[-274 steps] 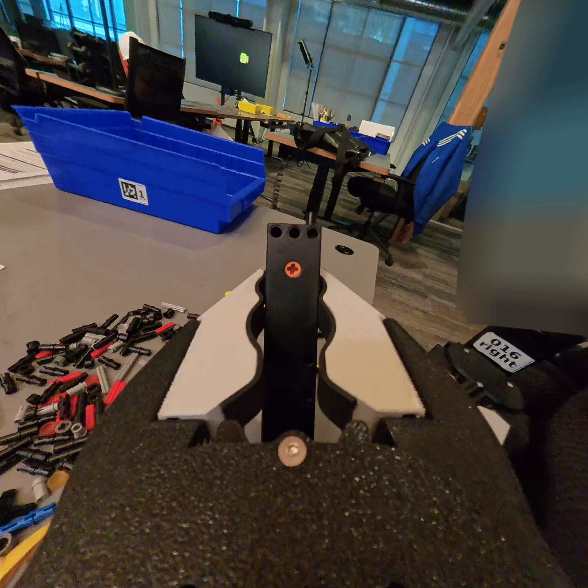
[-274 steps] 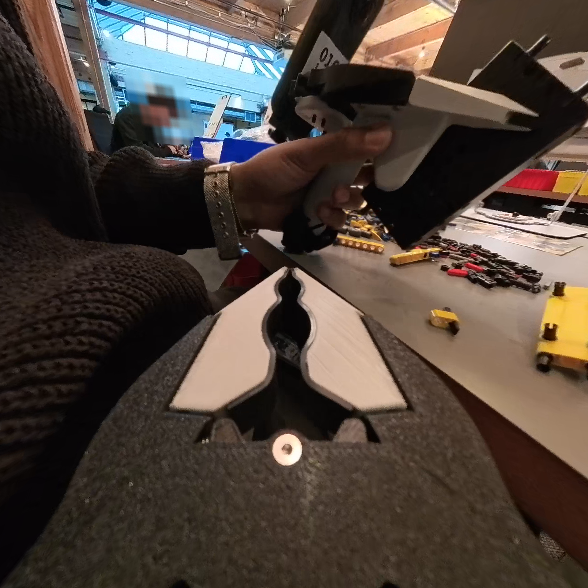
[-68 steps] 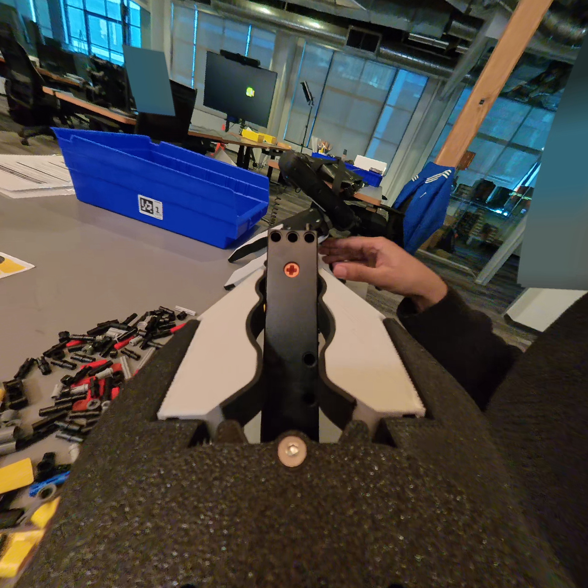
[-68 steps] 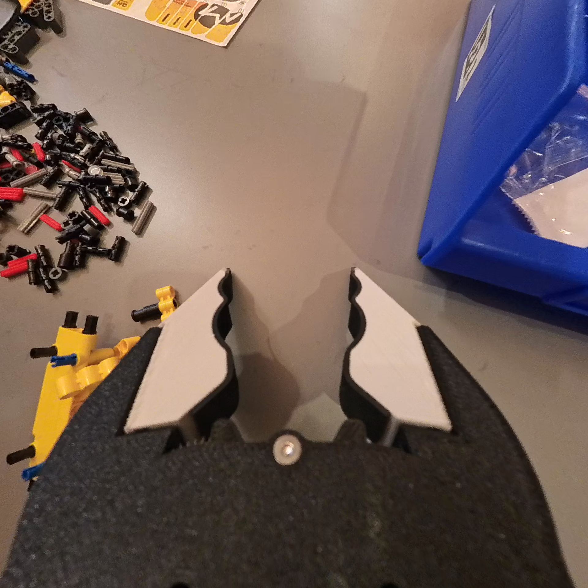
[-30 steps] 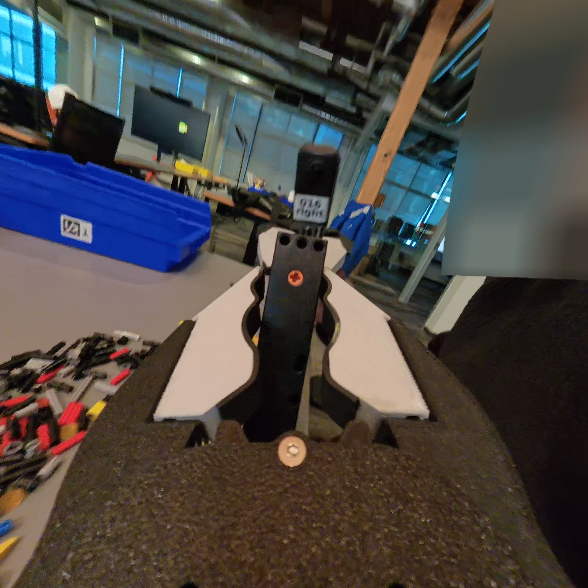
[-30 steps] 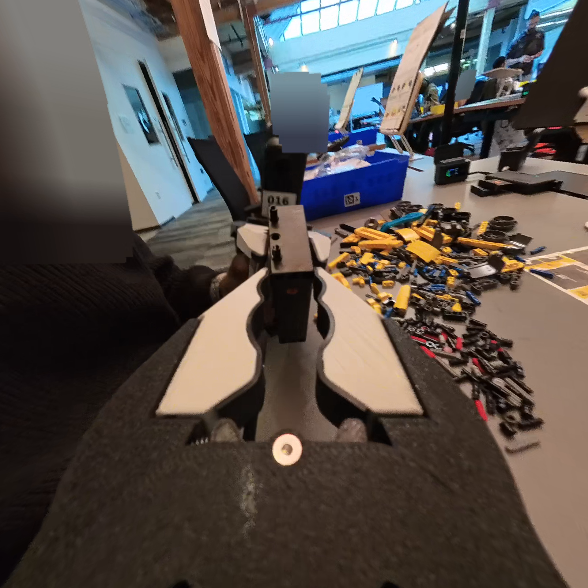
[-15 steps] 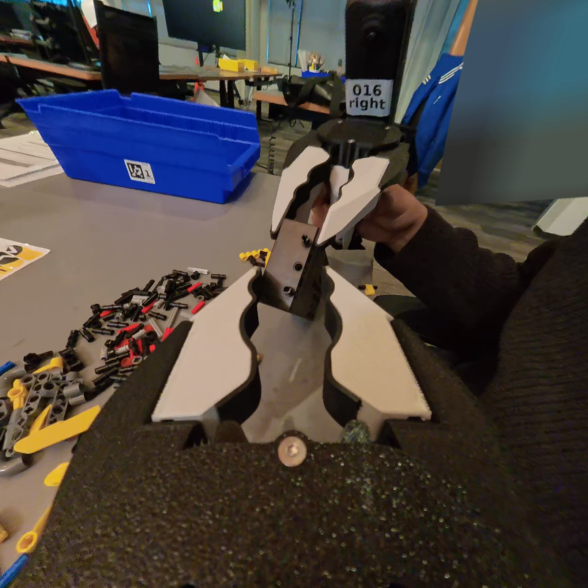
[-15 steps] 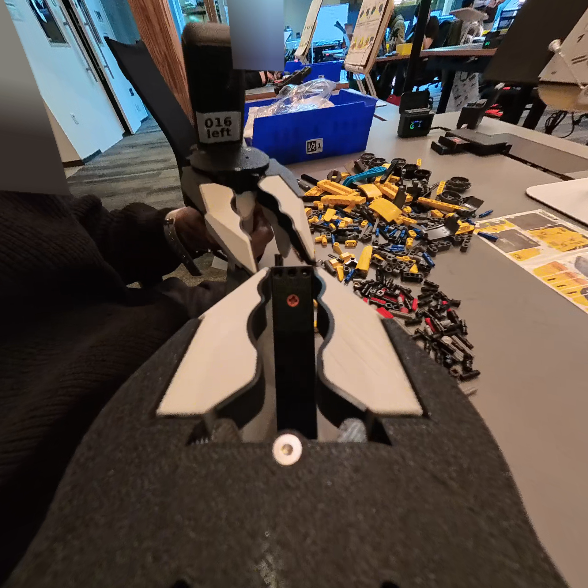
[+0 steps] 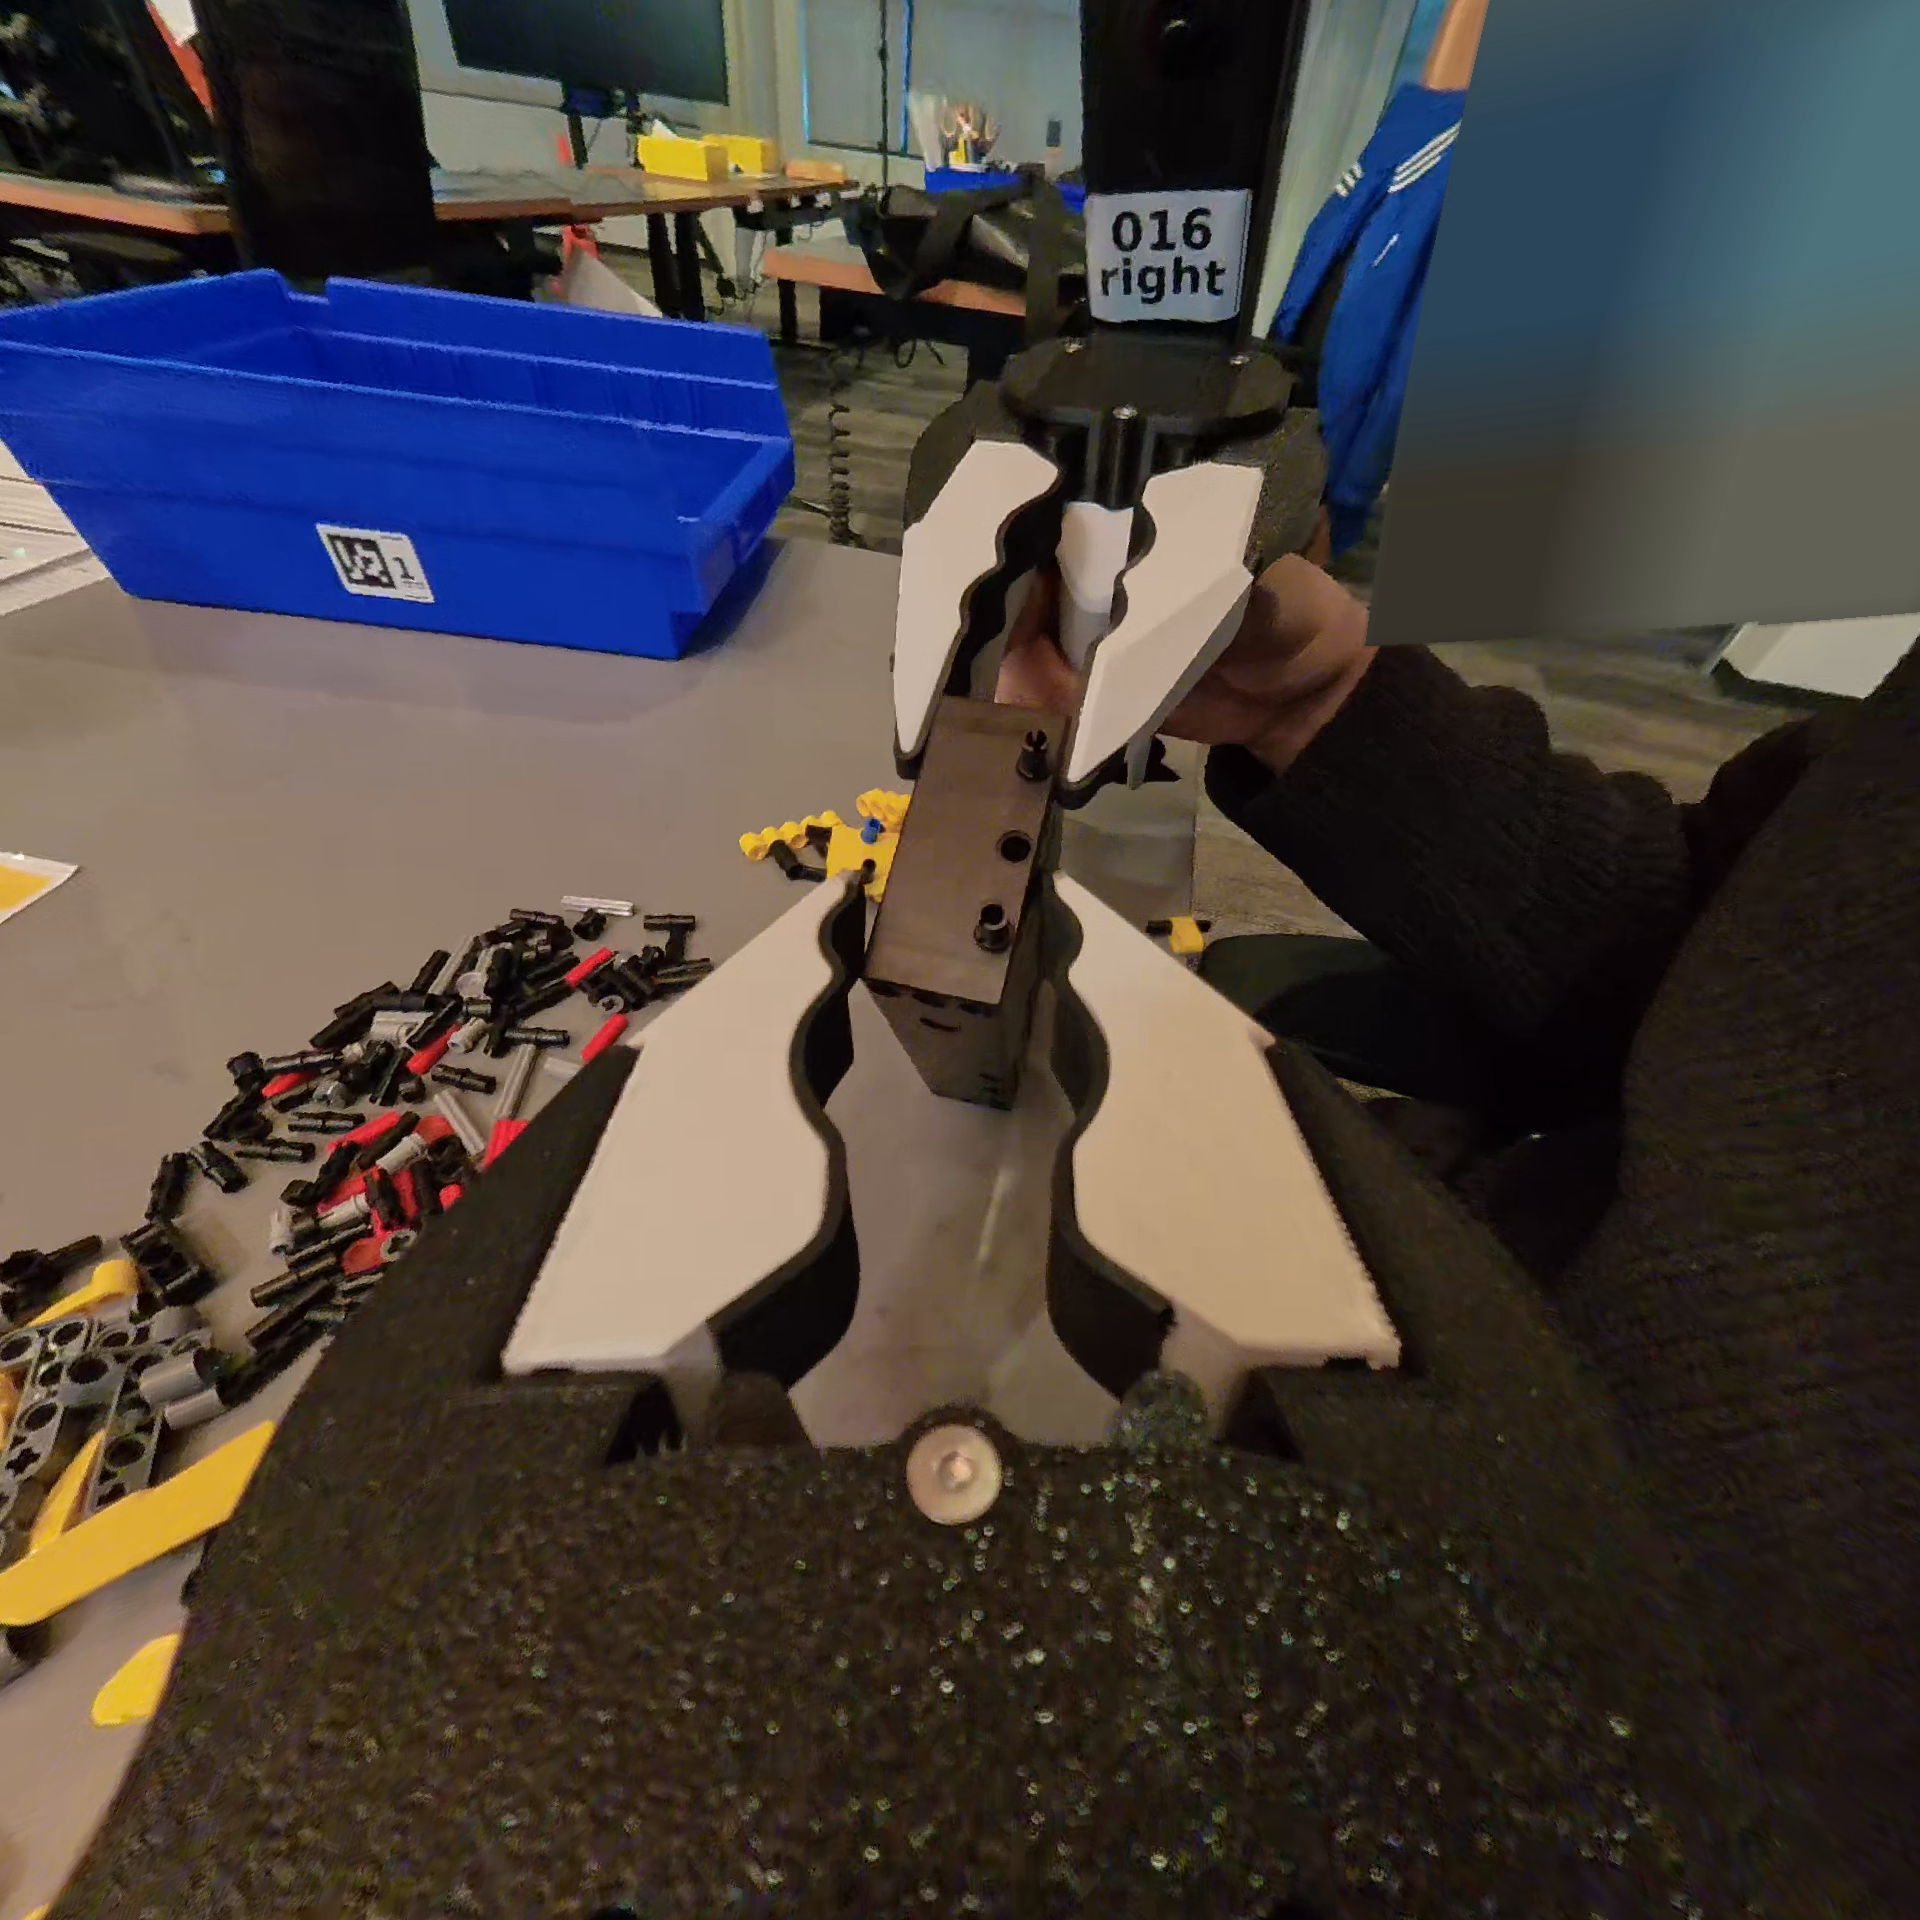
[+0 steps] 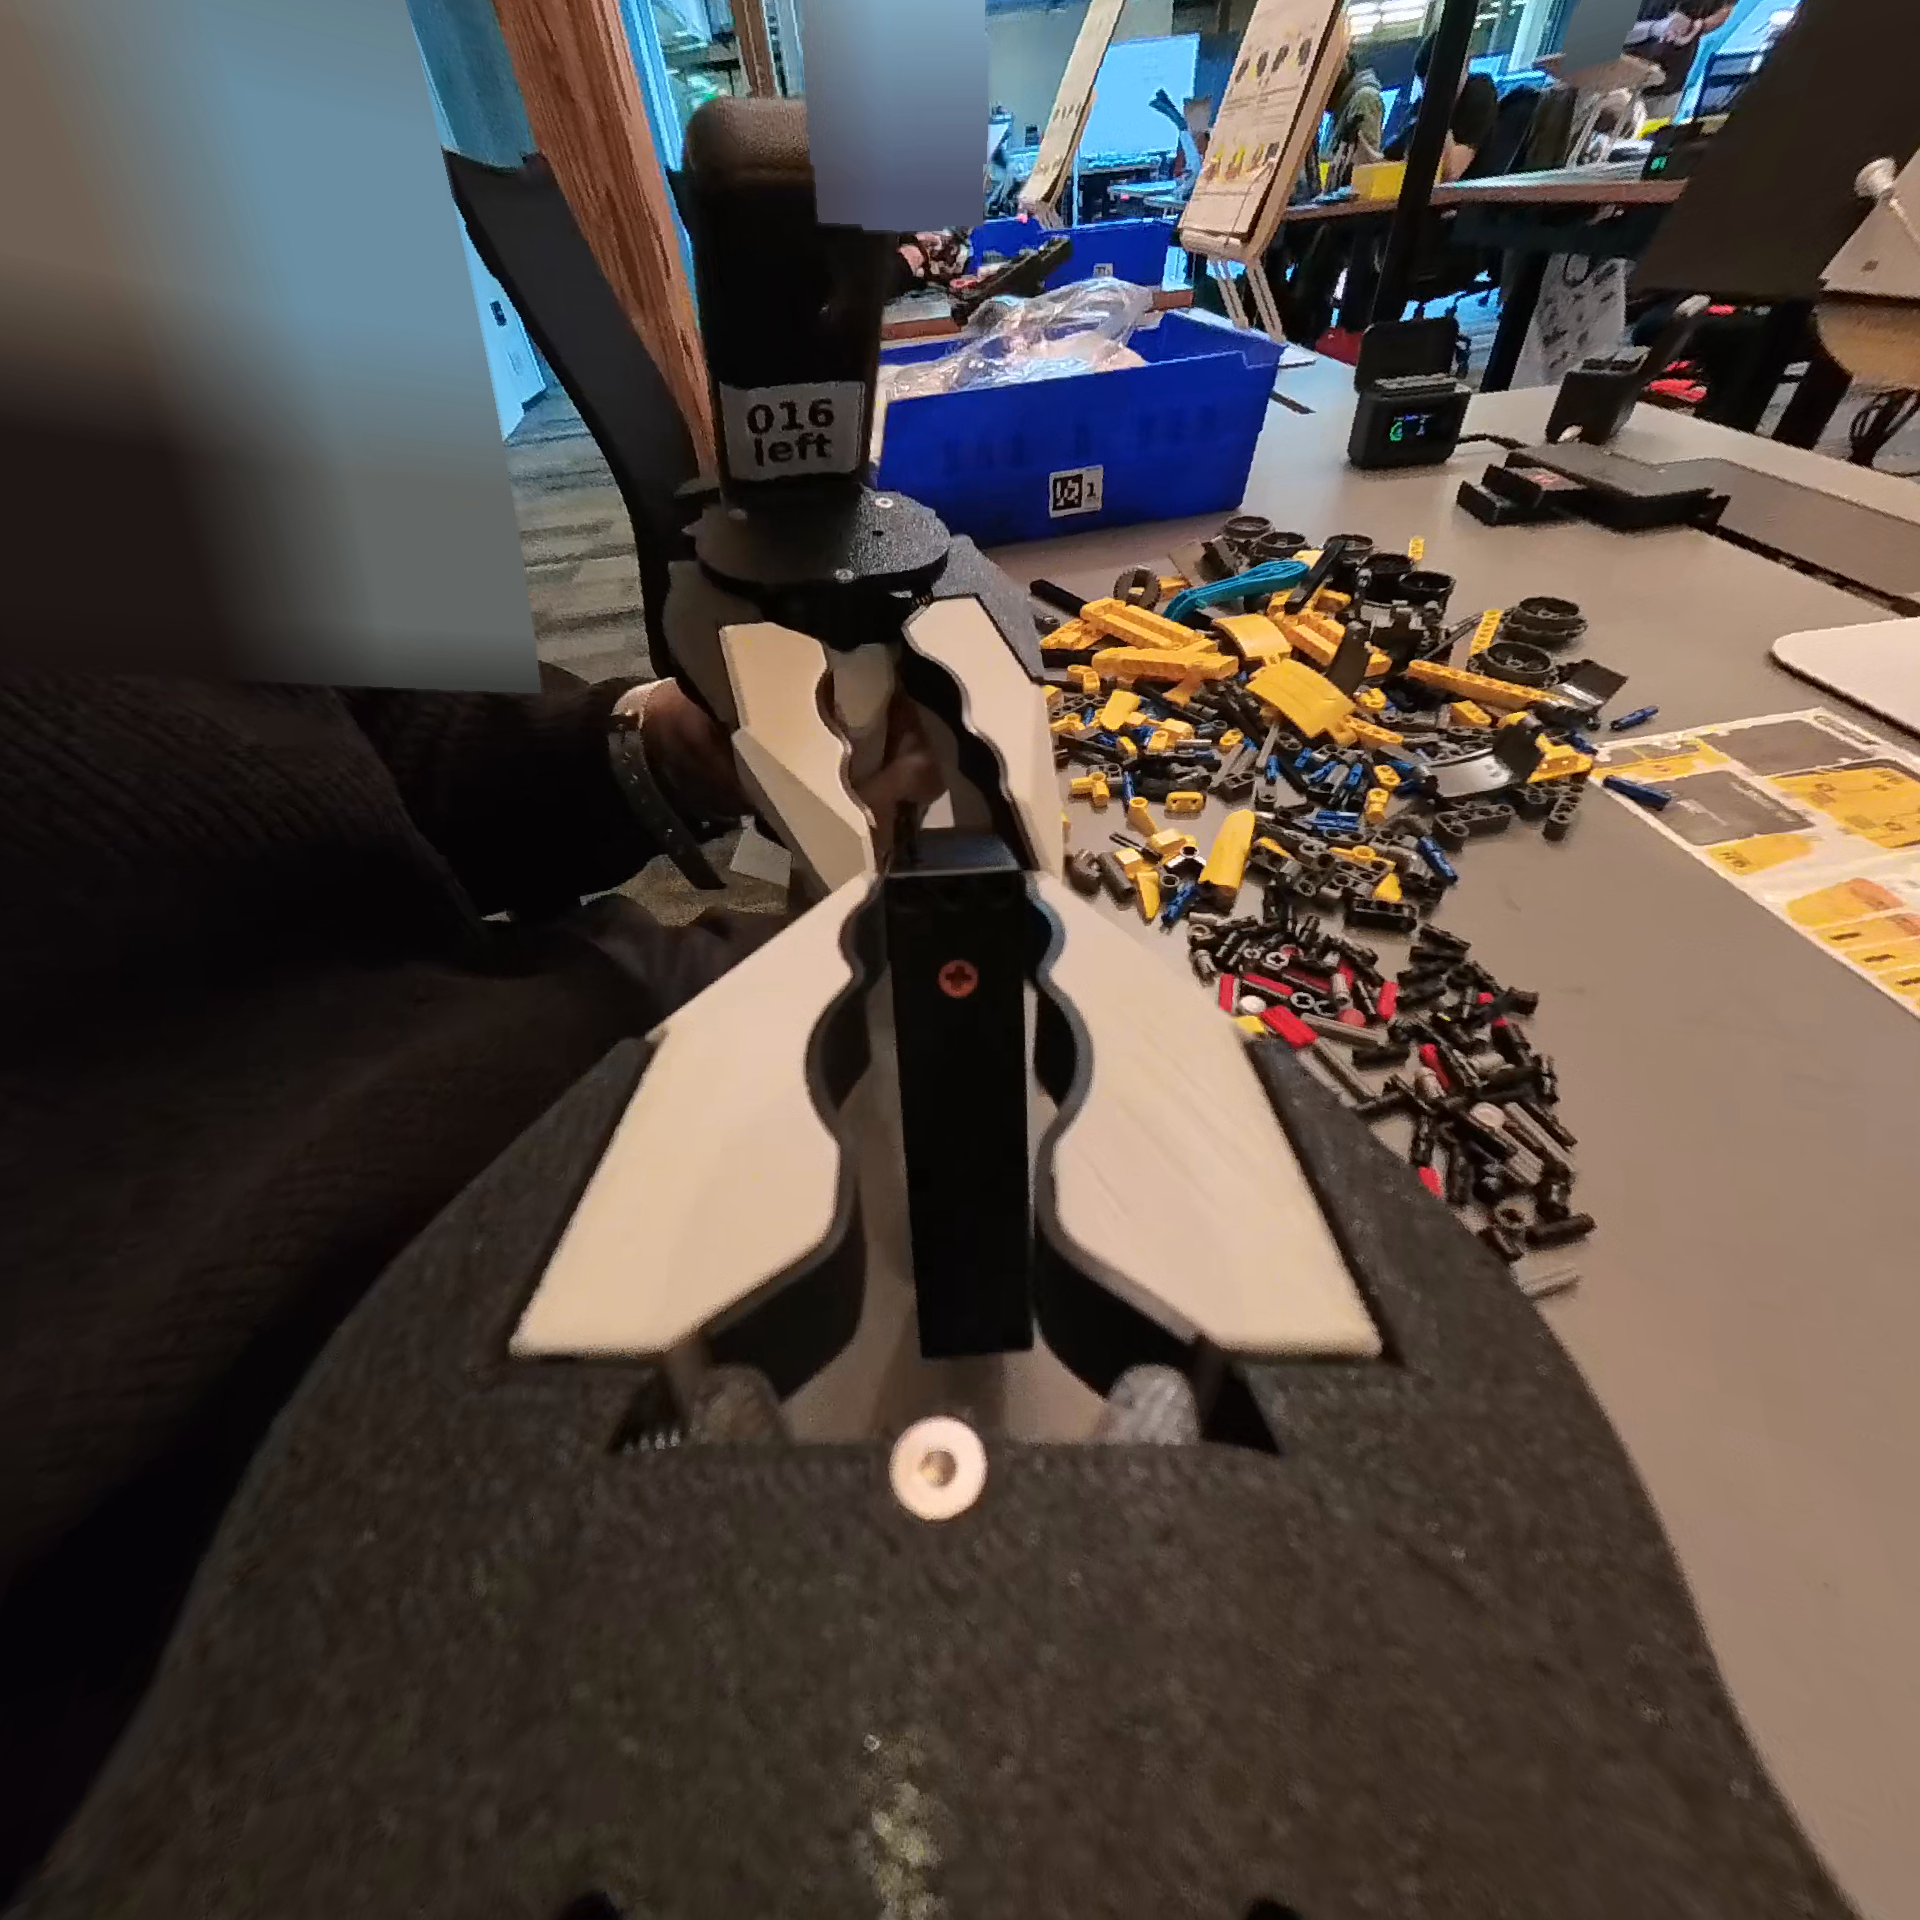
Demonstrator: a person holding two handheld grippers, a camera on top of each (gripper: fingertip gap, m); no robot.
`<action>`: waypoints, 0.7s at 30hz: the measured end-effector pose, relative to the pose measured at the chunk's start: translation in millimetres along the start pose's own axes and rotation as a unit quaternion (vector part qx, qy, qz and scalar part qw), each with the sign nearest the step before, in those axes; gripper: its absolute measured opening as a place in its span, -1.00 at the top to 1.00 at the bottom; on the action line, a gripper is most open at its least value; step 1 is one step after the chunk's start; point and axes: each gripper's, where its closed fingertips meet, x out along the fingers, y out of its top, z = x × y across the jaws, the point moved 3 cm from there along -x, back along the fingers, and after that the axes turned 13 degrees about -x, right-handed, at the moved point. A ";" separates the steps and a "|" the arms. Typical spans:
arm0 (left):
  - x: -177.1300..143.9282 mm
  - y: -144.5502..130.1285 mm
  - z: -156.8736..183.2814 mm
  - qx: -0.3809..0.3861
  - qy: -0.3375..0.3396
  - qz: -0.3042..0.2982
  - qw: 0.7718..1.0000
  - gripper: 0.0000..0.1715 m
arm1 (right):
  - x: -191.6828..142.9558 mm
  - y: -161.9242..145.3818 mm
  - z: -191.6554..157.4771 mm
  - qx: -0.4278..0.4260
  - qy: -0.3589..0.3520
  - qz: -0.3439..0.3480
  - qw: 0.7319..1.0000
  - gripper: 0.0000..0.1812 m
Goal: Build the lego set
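A black block with a red screw (image 10: 961, 1122) is held between both grippers above the near table edge. My right gripper (image 10: 951, 883) is shut on it, with the block deep between its white fingers. My left gripper (image 9: 948, 894) closes its fingertips on the block's other end (image 9: 961, 914), which tilts up and away. The right gripper (image 9: 987, 758) faces me in the left wrist view. The left gripper (image 10: 951, 847) faces me in the right wrist view. A hand (image 9: 1268, 665) holds the right gripper.
On the grey table (image 9: 416, 779) lie a heap of black and red pins (image 9: 395, 1091) and a blue bin (image 9: 416, 468). The right wrist view shows a pile of yellow and black parts (image 10: 1299, 707), another blue bin (image 10: 1081, 436) and printed sheets (image 10: 1787, 831).
The right gripper, open and empty over the table 2.3 s ago, has closed on the block. The block has slid from deep in the left jaws out to the left fingertips.
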 end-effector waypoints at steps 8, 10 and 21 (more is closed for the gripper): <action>12.8 10.7 2.1 -0.018 -0.022 0.020 0.999 0.63 | -18.9 -5.7 4.7 0.026 -0.004 -0.001 1.000 0.72; 18.3 11.1 2.4 -0.023 -0.028 0.027 0.999 0.62 | -24.2 -7.5 5.5 0.028 -0.008 -0.005 1.000 0.72; 39.5 -5.7 -2.4 -0.097 -0.036 -0.027 0.994 0.64 | -25.0 -12.1 13.4 0.055 -0.016 0.011 0.998 0.72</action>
